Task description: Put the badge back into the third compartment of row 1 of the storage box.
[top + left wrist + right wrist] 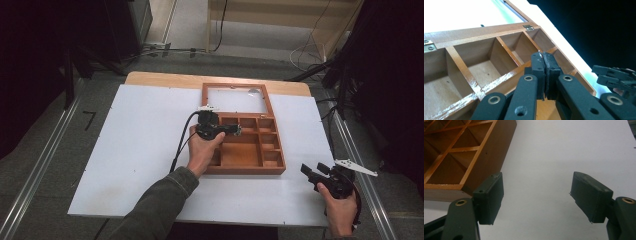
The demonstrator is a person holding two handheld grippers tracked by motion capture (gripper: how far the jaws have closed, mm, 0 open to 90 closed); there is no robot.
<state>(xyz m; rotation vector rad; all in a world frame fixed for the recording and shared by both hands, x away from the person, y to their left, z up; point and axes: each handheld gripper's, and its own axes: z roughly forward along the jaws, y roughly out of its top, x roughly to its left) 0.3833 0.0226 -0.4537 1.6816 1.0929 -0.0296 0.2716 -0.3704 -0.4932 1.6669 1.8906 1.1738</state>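
One open brown wooden compartment box (244, 145) sits on the surface; left gripper (543, 58) fingers closed empty, right gripper (536, 195) at four o'clock, fingers wide apart, empty.

A shallow wooden box (248, 150) of reddish-brown, glossy wood lies flat a little right of centre in the high view, on the white sheet. It stands open: its lid (234, 97), a wooden frame around a clear pane, is folded back flat toward the top of the frame, joined by small metal hinges (528, 27) along the box's far edge. Thin wooden dividers split the tray into compartments (480, 63): a row of small ones along the hinge side, a column of small ones down the right side, and one large one at the lower left. The compartments in sight hold nothing.
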